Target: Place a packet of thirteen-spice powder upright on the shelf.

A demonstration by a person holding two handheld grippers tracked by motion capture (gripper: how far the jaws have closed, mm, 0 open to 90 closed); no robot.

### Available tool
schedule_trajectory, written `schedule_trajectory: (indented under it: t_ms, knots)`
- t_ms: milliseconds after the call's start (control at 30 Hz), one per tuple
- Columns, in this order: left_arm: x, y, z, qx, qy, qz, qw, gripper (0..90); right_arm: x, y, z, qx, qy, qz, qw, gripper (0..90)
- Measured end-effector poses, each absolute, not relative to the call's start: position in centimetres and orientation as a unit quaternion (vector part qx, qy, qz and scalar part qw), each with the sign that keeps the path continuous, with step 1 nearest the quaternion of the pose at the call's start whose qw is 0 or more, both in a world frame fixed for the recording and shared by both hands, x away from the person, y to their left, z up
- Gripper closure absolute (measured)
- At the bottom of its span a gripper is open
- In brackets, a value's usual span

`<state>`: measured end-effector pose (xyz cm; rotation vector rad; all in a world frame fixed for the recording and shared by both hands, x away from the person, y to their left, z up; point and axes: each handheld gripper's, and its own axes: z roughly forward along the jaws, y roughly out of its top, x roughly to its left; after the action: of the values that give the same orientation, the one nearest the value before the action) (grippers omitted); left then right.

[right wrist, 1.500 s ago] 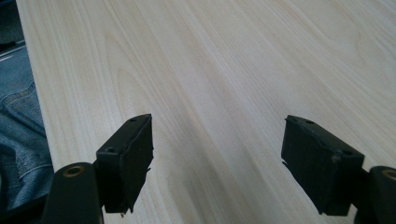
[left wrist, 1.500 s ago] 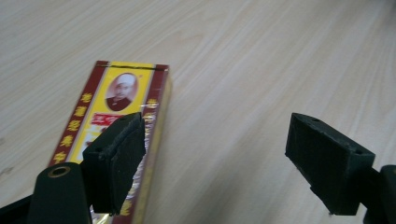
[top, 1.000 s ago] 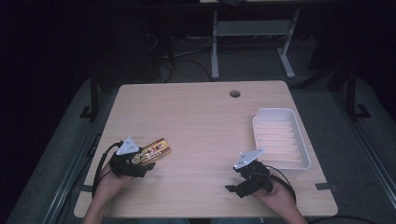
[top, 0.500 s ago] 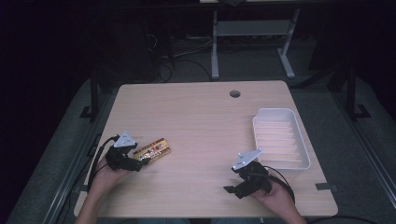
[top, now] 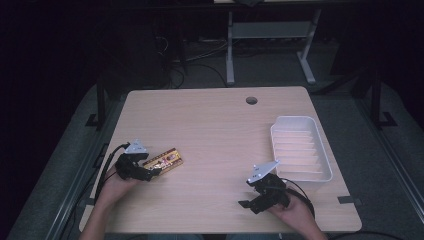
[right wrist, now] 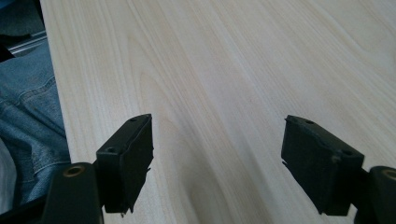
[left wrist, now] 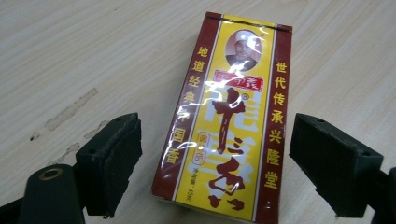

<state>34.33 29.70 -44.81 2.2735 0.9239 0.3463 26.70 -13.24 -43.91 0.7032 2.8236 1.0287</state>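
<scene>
A flat yellow and dark-red packet [top: 164, 161] printed with Chinese characters lies on the wooden table [top: 215, 130] near its left edge. My left gripper [top: 145, 172] is at the packet's near end. In the left gripper view the packet [left wrist: 229, 121] lies between the jaws of that gripper [left wrist: 217, 140], which stand open on either side without touching it. My right gripper [top: 252, 202] rests near the table's front right, open. In the right gripper view it [right wrist: 217, 140] has bare wood between its jaws.
A white ribbed tray [top: 300, 147] stands empty at the right side of the table, just beyond the right gripper. A round cable hole [top: 251, 100] sits near the far edge. Blue jeans [right wrist: 23, 116] show past the table's front edge.
The left forearm has swung a little to the left while its gripper stays at the packet's end. The packet and the right gripper have not moved.
</scene>
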Motion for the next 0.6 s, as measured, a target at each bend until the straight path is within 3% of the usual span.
schedule_trajectory:
  t_ms: [233, 600]
  knots:
    - [34.59, 29.62, -45.25, 0.873, 0.351, 0.112, 0.318, 17.7, 26.71, -13.30, -43.85, 0.226, 0.914, 0.336, 0.026, 24.2]
    - [34.48, 29.26, -45.49, 0.884, 0.341, 0.110, 0.302, 28.4, 26.77, -13.24, -43.84, 0.225, 0.913, 0.338, 0.025, 24.2]
